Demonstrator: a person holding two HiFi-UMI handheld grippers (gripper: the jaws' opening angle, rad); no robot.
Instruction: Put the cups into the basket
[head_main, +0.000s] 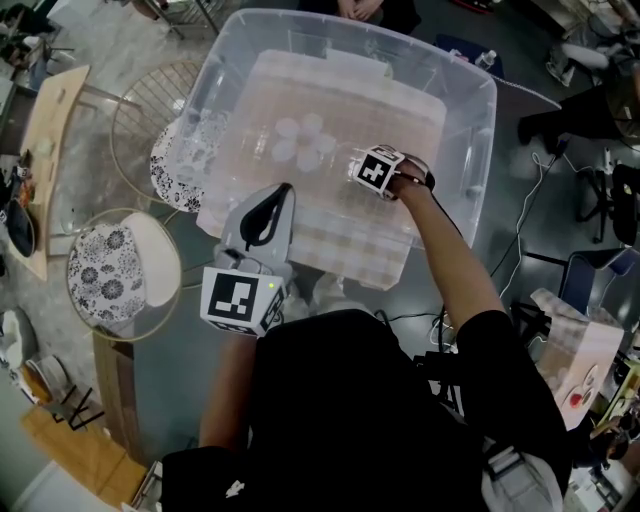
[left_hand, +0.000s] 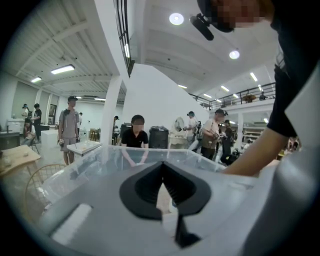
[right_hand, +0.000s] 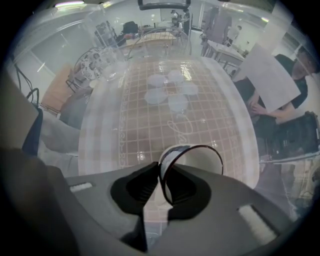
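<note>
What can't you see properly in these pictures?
- Head view: the marker cube and hand cover the clear plastic cup held by the right gripper.
- Head view: the other see-through cups in the big clear plastic bin blur together, too faint to count.
- Left gripper view: the left gripper's grey body hides the bin's floor and every cup.
</note>
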